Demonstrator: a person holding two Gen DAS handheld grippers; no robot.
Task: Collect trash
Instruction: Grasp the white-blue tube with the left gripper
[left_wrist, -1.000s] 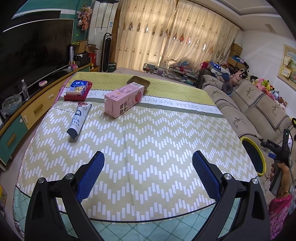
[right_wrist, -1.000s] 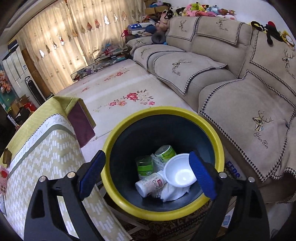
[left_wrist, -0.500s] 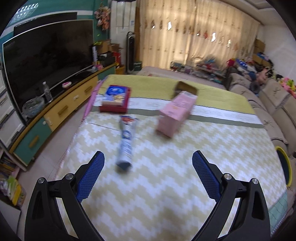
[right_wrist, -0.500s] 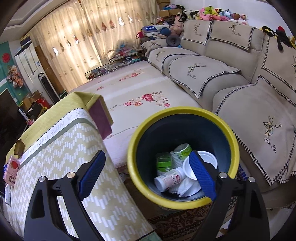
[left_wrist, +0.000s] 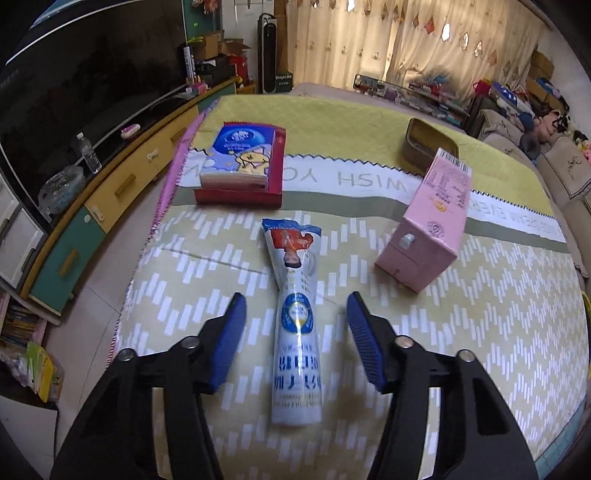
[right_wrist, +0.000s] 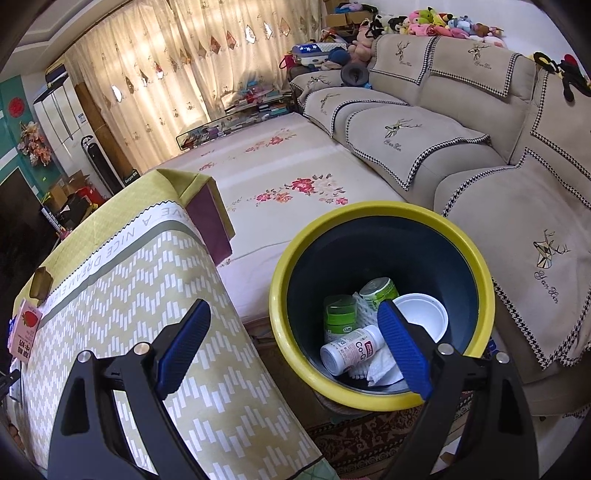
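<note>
blue ribbed pads of the left gripper (left_wrist: 295, 325) stand apart, one on each side of a white and blue squeezed tube (left_wrist: 297, 332) that lies lengthwise on the yellow and white zigzag tablecloth (left_wrist: 480, 350). neither pad touches the tube; the gripper is released and holds nothing. the tube's near end sits between the black arms at lower centre, and its crimped far end points toward a red tray holding a blue tissue pack (left_wrist: 240, 166) in the upper left of the frame. a pink milk carton (left_wrist: 428, 225) lies on its side at centre right, well apart from the tube, and it partly hides a brown flat tin (left_wrist: 424, 144) behind it. print on the tube is too blurred to read.

in the right wrist view, the right gripper (right_wrist: 295, 347) is also spread wide and empty, hovering between the table edge at lower left and a dark round bin with a yellow rim (right_wrist: 369, 398) at centre right. the right pad covers part of the bin's contents: a white pill bottle (right_wrist: 351, 349), green containers and a white bowl (right_wrist: 424, 317). open floor lies between table and beige sofa (right_wrist: 480, 166).
</note>
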